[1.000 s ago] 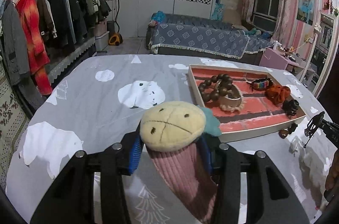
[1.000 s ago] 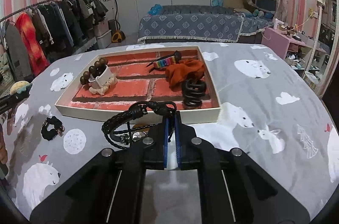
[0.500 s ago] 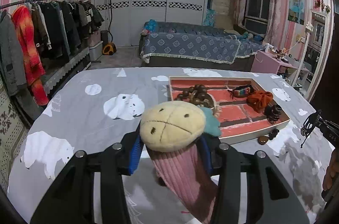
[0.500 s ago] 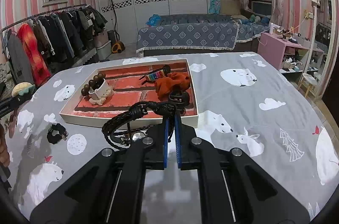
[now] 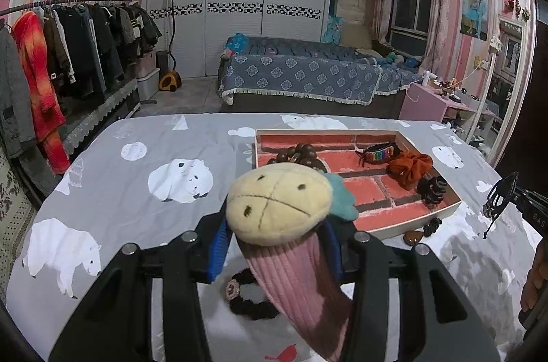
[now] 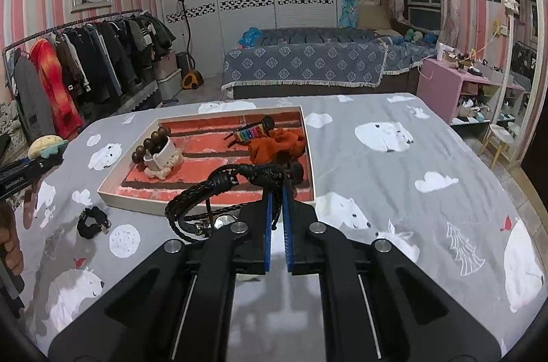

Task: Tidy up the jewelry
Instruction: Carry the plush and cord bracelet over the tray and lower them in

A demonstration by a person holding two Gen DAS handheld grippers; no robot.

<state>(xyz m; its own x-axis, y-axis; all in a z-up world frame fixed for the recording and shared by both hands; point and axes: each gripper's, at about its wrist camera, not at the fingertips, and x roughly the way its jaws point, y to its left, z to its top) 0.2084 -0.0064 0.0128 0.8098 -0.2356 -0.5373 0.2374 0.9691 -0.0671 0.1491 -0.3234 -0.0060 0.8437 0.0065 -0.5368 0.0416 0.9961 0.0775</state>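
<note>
My left gripper (image 5: 275, 242) is shut on a plush hair tie (image 5: 277, 202) with a yellow face, teal leaf and pink ribbed band, held above the table. My right gripper (image 6: 276, 190) is shut on a black braided bracelet (image 6: 209, 190), held above the near edge of the tray (image 6: 130, 199). The brick-patterned tray (image 5: 455, 207) holds brown wooden beads (image 6: 150, 144) on a white scrunchie (image 6: 164, 159), a rainbow bracelet (image 6: 251, 132), an orange scrunchie (image 6: 277, 147) and a black coil tie (image 5: 432, 189).
A black hair tie (image 6: 91, 222) lies on the grey bear-print cloth (image 6: 394, 190) left of the tray; it also shows under my left gripper (image 5: 250, 305). A small brown piece (image 5: 412, 237) lies by the tray's near edge. A clothes rack (image 5: 51, 60) and a bed (image 5: 308, 77) stand beyond the table.
Both grippers have risen and pulled back from the tray while keeping their holds. The tray looks smaller and farther in both views.
</note>
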